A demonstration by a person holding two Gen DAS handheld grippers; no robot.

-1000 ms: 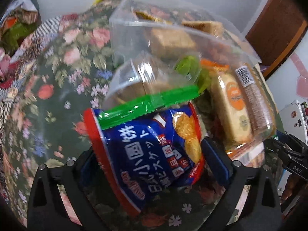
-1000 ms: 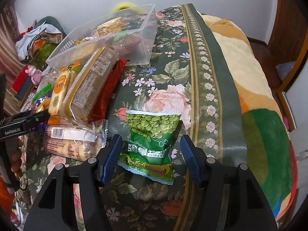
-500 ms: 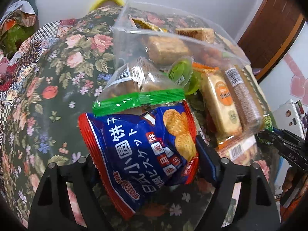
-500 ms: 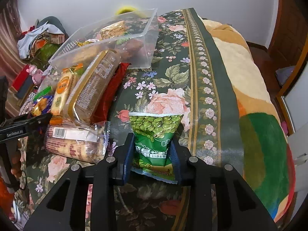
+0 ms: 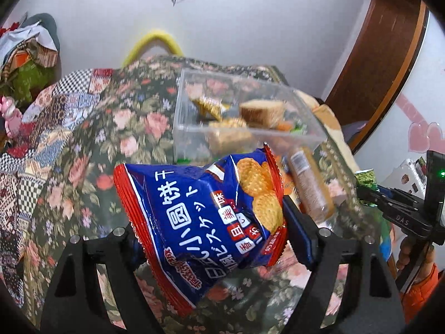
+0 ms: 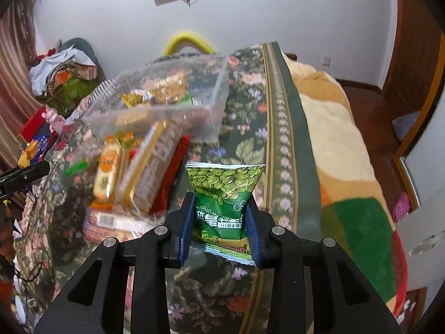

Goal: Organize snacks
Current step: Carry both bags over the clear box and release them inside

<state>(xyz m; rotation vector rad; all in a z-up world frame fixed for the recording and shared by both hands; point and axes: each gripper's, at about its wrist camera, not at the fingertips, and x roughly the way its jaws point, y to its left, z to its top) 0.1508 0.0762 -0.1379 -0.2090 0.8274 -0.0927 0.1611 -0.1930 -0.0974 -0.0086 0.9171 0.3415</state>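
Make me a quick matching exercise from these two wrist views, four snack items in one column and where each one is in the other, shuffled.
Things:
1. blue biscuit bag
2. green pea packet
3. clear plastic box
4. long cracker pack

Places:
A. lying on the floral cloth among loose snacks
B. clamped in the right gripper
C. standing on the cloth, snacks inside
D. clamped in the left gripper

Pairs: 1-D, 2-B, 3-C, 4-A

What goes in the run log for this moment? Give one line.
left claw: shut on blue biscuit bag | right claw: shut on green pea packet | clear bin: part filled
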